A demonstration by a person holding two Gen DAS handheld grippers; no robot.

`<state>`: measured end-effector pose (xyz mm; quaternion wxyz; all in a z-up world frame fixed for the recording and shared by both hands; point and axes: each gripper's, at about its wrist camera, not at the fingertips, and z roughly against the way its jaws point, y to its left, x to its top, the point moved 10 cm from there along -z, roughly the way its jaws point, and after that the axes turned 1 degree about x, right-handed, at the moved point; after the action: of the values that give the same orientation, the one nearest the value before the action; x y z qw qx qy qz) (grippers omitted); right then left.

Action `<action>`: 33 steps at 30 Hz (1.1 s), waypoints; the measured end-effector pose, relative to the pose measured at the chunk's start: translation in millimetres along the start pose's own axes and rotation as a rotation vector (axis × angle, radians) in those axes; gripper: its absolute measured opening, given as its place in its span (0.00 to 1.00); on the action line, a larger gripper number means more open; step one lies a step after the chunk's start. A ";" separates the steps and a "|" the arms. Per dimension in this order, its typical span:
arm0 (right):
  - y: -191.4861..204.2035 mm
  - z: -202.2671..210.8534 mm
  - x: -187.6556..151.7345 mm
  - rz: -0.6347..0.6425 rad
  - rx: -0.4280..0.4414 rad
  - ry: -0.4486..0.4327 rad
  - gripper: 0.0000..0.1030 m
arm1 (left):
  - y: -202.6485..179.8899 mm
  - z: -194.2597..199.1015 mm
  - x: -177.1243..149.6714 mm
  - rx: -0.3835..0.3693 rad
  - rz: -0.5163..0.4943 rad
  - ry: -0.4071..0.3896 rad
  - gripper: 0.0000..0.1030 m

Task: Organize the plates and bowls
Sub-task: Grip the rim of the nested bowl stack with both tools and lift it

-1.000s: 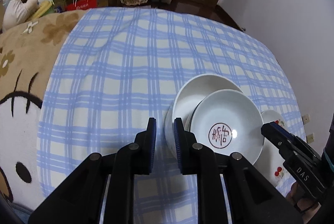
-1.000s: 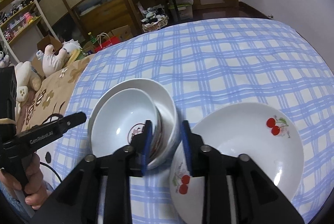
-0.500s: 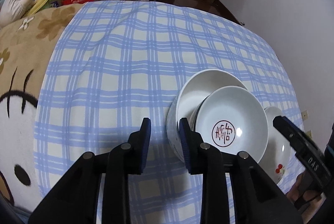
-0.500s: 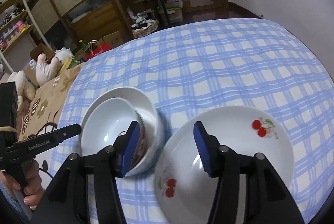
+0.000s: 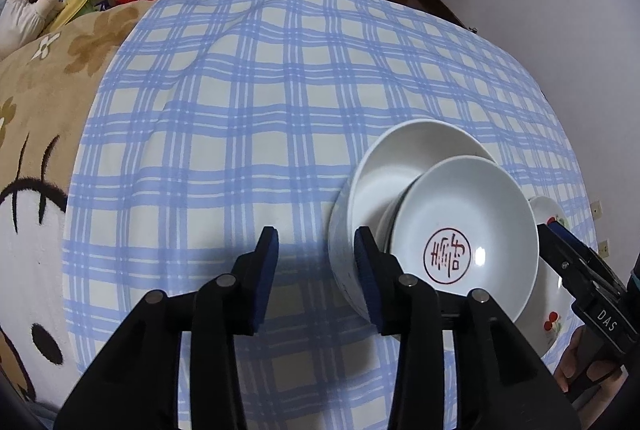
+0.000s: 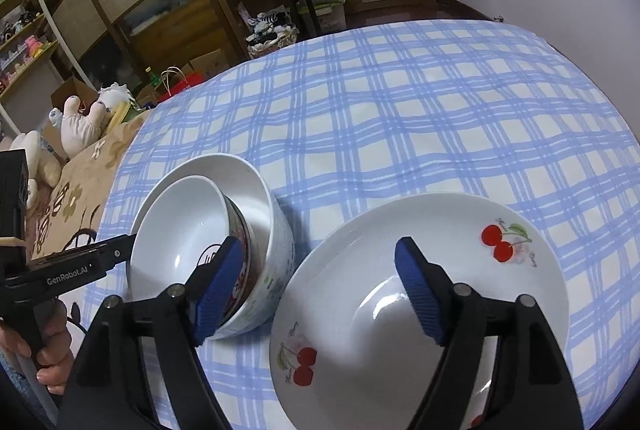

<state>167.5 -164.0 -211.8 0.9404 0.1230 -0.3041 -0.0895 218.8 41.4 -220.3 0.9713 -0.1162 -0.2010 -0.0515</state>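
While both my claws pointed down at the blue plaid cloth [image 5: 248, 133], the left gripper [image 5: 316, 262] sat at six o'clock in its view, jaws spreading, with only cloth between them; its right pad stood just beside the outer wall of the large white bowl [image 5: 384, 169] at three o'clock. A smaller bowl with a red seal [image 5: 464, 230] sat tilted inside that one. Further right, my right gripper [image 6: 320, 282] was also spreading, gripping nothing: its left pad stood before the nested bowls at nine o'clock, its right pad over the cherry-print plate [image 6: 432, 270] at five o'clock.
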 end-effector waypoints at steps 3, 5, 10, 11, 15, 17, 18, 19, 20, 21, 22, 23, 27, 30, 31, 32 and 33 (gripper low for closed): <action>-0.8 -9.1 1.2 0.022 0.006 0.044 0.80 | 0.3 -3.8 2.9 0.016 -0.010 0.010 0.39; -1.5 -13.0 4.3 0.035 0.021 0.069 0.82 | -0.8 -6.5 4.5 0.047 -0.039 0.012 0.41; -4.8 -21.0 8.4 0.054 0.029 0.132 0.89 | 2.9 -11.1 8.1 0.092 -0.047 0.014 0.51; -4.9 -22.0 9.3 0.055 0.034 0.137 0.89 | 4.4 -13.0 8.1 0.085 -0.036 0.023 0.52; -5.7 -26.7 13.6 0.046 0.042 0.151 0.91 | 7.9 -19.9 9.1 0.088 -0.024 0.042 0.58; -8.3 -30.5 16.7 0.042 0.031 0.168 0.96 | 9.1 -20.9 10.5 0.100 -0.027 0.039 0.63; -9.3 -32.0 18.0 0.047 0.020 0.173 0.98 | 10.7 -22.0 11.2 0.101 -0.022 0.041 0.65; -9.5 -33.7 19.7 0.060 0.006 0.179 1.00 | 12.2 -23.4 10.9 0.099 -0.013 0.046 0.68; -9.6 -34.4 20.7 0.067 0.003 0.183 1.00 | 14.3 -25.2 10.5 0.092 -0.001 0.053 0.69; -8.7 -34.7 21.4 0.078 0.001 0.190 1.00 | 15.4 -26.3 10.5 0.082 0.008 0.058 0.70; -9.0 -34.5 22.5 0.092 -0.003 0.196 1.00 | 16.6 -27.4 10.4 0.076 0.014 0.063 0.71; -8.1 -34.5 23.2 0.109 -0.010 0.199 1.00 | 17.6 -28.8 10.9 0.070 0.020 0.066 0.71; -6.3 -35.2 26.3 0.153 -0.027 0.219 1.00 | 18.2 -29.3 11.8 0.062 0.027 0.070 0.72; -3.7 -34.6 28.9 0.191 -0.048 0.212 1.00 | 17.9 -30.2 11.8 0.064 0.028 0.073 0.73; -2.2 -33.8 30.3 0.212 -0.060 0.202 1.00 | 17.8 -30.3 11.9 0.064 0.028 0.073 0.73; -0.3 -32.6 31.1 0.235 -0.070 0.195 1.00 | 18.0 -30.9 10.9 0.063 0.028 0.074 0.73; 1.0 -32.4 31.8 0.249 -0.073 0.193 1.00 | 17.9 -31.6 11.2 0.062 0.030 0.075 0.73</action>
<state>212.3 -165.0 -219.5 0.9730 0.0583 -0.2216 0.0288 243.6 50.3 -247.6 0.9820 -0.0868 -0.1640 -0.0352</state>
